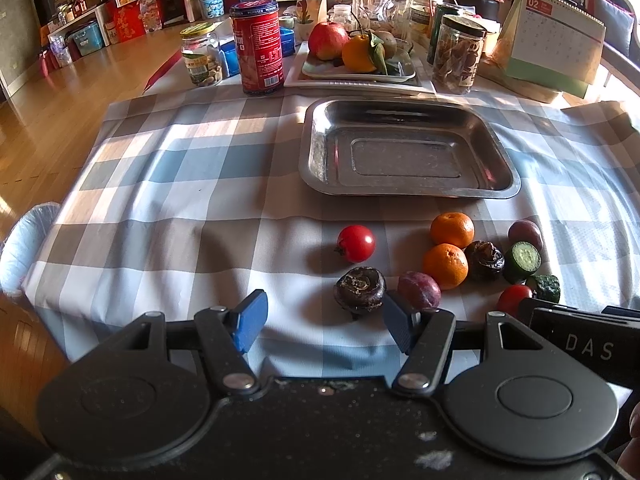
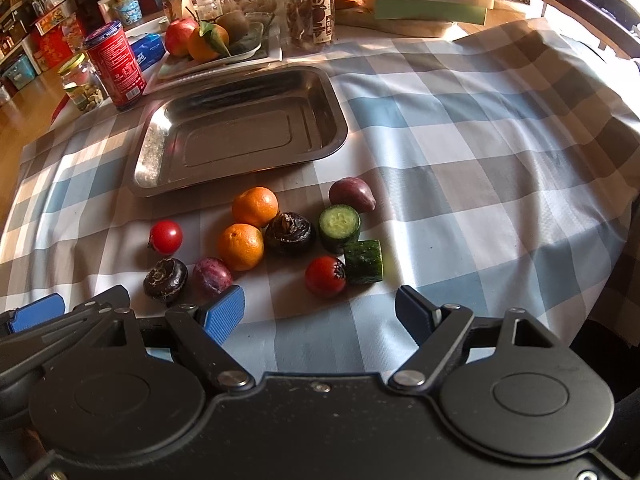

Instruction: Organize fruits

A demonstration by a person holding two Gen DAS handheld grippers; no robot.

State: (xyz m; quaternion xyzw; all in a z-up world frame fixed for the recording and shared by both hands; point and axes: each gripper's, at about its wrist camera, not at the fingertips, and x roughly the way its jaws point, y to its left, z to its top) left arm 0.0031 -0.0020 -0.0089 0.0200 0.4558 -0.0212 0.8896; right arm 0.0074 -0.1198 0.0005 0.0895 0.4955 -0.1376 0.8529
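Note:
An empty steel tray (image 1: 408, 184) (image 2: 240, 168) lies on the checked cloth. In front of it lie loose pieces: two oranges (image 1: 452, 230) (image 2: 255, 206), two tomatoes (image 1: 356, 243) (image 2: 326, 276), two dark water chestnuts (image 1: 360, 289) (image 2: 290, 233), two purple fruits (image 1: 419, 291) (image 2: 352, 195) and two cucumber chunks (image 1: 522, 262) (image 2: 340, 227). My left gripper (image 1: 324, 322) is open and empty, just short of a water chestnut. My right gripper (image 2: 320, 314) is open and empty, just short of a tomato (image 2: 326, 276).
Behind the tray stand a white plate (image 1: 360, 74) with an apple, an orange and a kiwi, a red can (image 1: 258, 46) (image 2: 116, 64), several jars (image 1: 200, 54) (image 1: 458, 54) and a desk calendar (image 1: 556, 40). The table edge and wooden floor (image 1: 48, 128) are at left.

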